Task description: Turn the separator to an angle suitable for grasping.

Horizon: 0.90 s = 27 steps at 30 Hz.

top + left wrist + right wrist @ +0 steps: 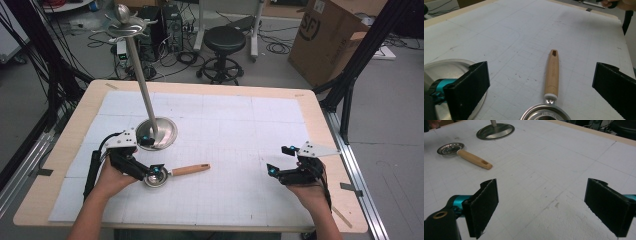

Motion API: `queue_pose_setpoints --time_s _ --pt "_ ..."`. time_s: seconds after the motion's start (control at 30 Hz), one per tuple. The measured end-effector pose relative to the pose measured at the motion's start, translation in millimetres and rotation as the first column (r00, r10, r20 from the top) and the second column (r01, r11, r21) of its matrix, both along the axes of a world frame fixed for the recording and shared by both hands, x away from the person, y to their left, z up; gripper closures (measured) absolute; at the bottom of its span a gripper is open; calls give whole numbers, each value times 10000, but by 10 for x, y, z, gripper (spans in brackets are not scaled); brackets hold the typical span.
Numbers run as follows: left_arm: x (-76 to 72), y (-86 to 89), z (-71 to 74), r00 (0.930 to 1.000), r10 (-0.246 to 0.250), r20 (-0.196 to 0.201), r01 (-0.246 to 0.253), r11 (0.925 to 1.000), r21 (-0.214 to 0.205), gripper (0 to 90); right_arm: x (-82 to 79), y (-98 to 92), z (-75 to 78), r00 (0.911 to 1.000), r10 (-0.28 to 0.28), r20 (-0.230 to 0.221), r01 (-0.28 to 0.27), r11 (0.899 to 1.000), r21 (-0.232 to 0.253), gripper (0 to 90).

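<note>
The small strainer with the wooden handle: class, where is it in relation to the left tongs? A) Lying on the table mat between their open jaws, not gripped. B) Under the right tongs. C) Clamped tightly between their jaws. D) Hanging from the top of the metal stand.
A: in the left gripper view the strainer lies flat on the mat, and the left tongs stand wide open on either side of it.

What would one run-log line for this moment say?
left gripper: open, fingers either side of strainer bowel end, no grip | right gripper: open, empty, apart | strainer: flat on mat beside stand base
</note>
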State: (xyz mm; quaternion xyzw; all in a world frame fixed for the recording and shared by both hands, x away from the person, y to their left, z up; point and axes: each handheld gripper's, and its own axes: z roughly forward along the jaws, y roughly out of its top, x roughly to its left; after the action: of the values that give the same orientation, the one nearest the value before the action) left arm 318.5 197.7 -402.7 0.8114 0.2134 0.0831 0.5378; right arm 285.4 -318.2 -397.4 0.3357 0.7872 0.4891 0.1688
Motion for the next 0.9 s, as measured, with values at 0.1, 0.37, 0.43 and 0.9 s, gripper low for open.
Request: queue_pose_setpoints --time_s 0.1,0.37,0.43,0.9 --pt "-1 -6 -2 10000 -23 -29 23 10000 -1 17 17 -12 -15 10000 5 -59 -5 10000 -4 110" --pt "-36 -16 19 10000 1 98 -3 9998 186 17 2 -1 -20 10000 6 -67 -7 10000 -47 110" --pt "-38 -16 23 9999 -5 119 3 9998 209 17 2 0 -17 10000 5 -30 -5 10000 -74 110" --pt "-32 -143 24 9997 -213 -73 219 9946 1010 18 5 47 -22 9999 81 -105 -82 9998 -157 112"
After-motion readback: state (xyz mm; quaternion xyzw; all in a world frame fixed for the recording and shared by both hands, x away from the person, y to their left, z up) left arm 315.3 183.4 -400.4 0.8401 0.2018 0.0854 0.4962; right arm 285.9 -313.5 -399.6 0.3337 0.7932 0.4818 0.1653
